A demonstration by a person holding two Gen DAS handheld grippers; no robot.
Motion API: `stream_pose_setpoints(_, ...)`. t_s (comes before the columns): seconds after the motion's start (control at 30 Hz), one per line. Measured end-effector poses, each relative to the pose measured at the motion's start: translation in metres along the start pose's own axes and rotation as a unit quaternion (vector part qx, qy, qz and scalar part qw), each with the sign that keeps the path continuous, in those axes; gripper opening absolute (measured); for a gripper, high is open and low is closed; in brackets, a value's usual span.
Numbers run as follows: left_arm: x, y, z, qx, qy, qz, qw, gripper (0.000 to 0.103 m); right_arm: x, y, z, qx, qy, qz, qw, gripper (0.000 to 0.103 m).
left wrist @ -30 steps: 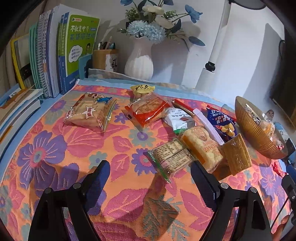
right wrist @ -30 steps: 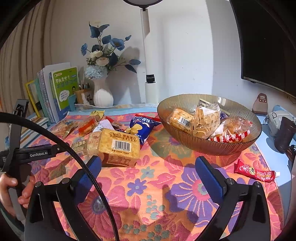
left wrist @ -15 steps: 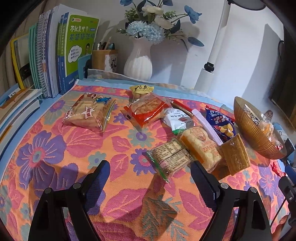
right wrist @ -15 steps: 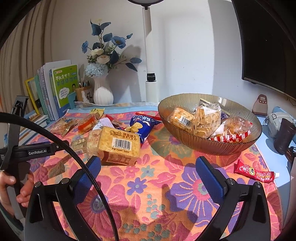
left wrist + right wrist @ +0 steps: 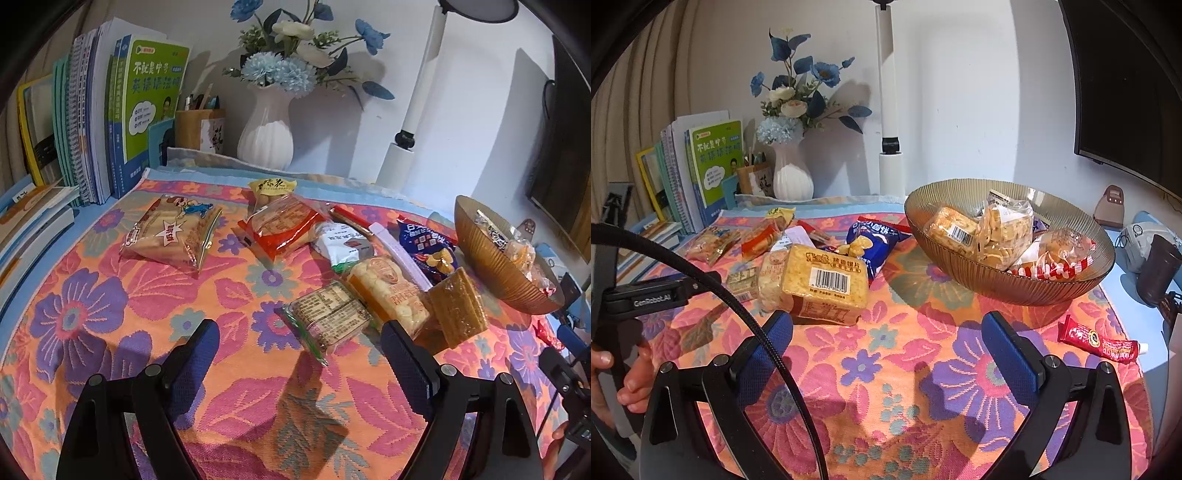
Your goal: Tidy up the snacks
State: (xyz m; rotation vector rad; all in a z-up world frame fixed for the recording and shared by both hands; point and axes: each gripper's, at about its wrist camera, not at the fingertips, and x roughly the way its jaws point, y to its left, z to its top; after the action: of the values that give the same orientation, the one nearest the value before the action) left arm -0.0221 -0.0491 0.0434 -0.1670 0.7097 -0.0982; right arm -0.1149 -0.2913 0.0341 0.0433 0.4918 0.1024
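The left tool (image 5: 299,354) is opening wide, empty, low in the frame; the right tool (image 5: 886,343) gapes empty too. Snack packets (image 5: 328,321) lie mid-frame on the flowered worktop (image 5: 110,295); the bowl (image 5: 1034,288) sits upper right.

A: What is the bowl (image 5: 491,266) hiding in the left wrist view?

B: Its near wall is covering most of the packets inside, and the frame edge is cutting off the red wrapper (image 5: 550,334) just beside it.

A: And in the right wrist view?

B: A black cable (image 5: 738,302) is crossing the snacks left of the bowl (image 5: 1004,284), and the lamp pole (image 5: 886,92) behind it is running out of frame.
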Motion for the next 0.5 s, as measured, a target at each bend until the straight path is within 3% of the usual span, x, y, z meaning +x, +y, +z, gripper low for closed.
stream_pose_setpoints(0.07, -0.002, 0.001, 0.000, -0.001, -0.004, -0.007, 1.0000, 0.095, -0.001, 0.000, -0.001, -0.001, 0.000, -0.003, 1.000, 0.103)
stream_pose_setpoints(0.33, -0.010, -0.006, -0.004, 0.017, -0.002, -0.015, 0.9997, 0.095, 0.001, -0.005, 0.001, 0.009, 0.002, 0.011, 1.000, 0.103)
stream_pose_setpoints(0.5, -0.033, 0.030, -0.006, -0.001, 0.008, -0.084, 0.9964, 0.095, 0.008, -0.006, 0.002, 0.014, 0.019, 0.005, 1.000, 0.103)
